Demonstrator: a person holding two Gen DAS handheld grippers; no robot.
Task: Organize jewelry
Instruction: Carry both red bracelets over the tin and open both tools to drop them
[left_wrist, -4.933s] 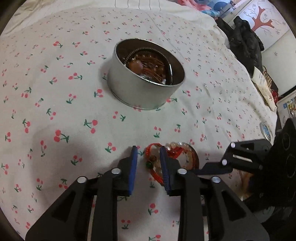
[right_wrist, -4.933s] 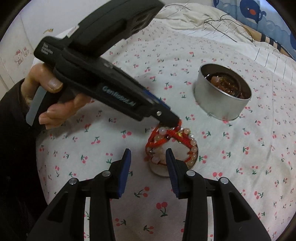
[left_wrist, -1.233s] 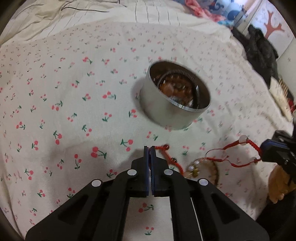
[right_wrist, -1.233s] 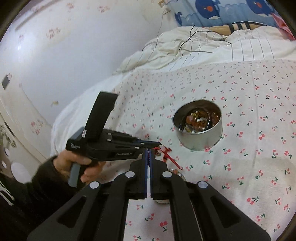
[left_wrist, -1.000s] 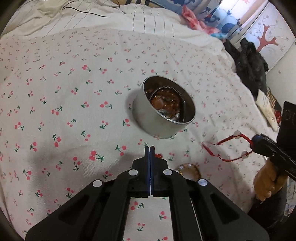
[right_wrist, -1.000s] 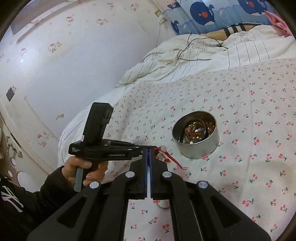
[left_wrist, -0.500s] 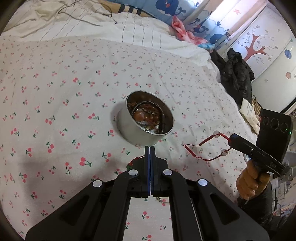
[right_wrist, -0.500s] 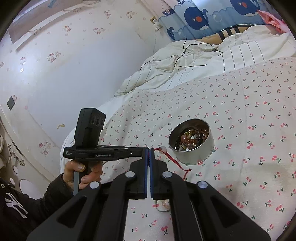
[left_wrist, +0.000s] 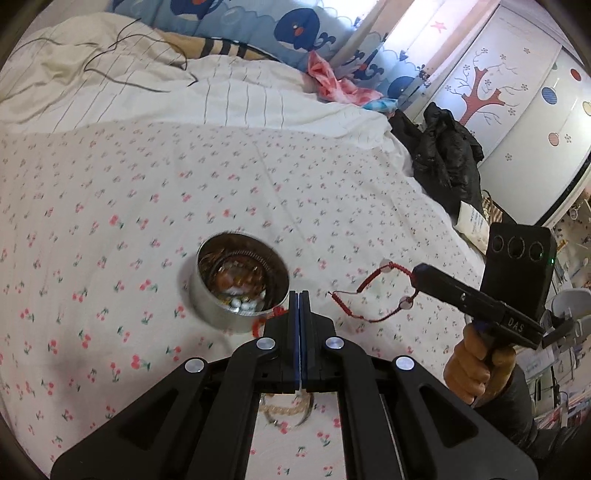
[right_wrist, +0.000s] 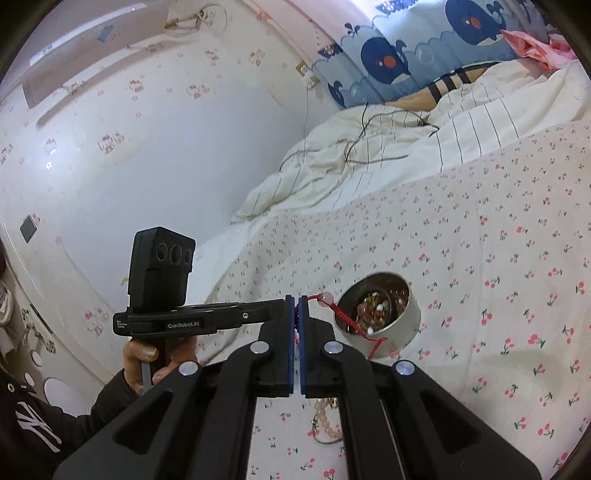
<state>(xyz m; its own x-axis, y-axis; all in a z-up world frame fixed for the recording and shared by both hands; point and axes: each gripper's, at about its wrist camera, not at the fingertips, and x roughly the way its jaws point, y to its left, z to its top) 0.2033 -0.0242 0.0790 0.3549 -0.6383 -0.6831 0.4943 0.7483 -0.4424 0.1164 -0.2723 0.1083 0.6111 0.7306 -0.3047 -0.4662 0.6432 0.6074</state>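
Observation:
A round metal tin (left_wrist: 236, 284) (right_wrist: 380, 310) holding several pieces of jewelry stands on the cherry-print bedspread. My right gripper (right_wrist: 296, 300) (left_wrist: 415, 271) is shut on a red cord bracelet (left_wrist: 369, 291) (right_wrist: 347, 317) with pale beads and holds it in the air to the right of the tin. My left gripper (left_wrist: 299, 295) (right_wrist: 284, 301) is shut on another red cord piece (left_wrist: 264, 321), mostly hidden behind its fingers, held above the tin's near edge. A pale bead bracelet (left_wrist: 284, 410) (right_wrist: 327, 421) lies on the bedspread beneath the grippers.
A striped white duvet (left_wrist: 147, 96) with a dark cable is bunched at the bed's far side. Black clothing (left_wrist: 439, 162) lies at the bed's right edge by a wardrobe. A wall (right_wrist: 147, 147) runs along the bed's left side.
Both grippers closed on red cord pieces from the pile and lifted them. They have risen well above the bed, and the bead bracelet stays below.

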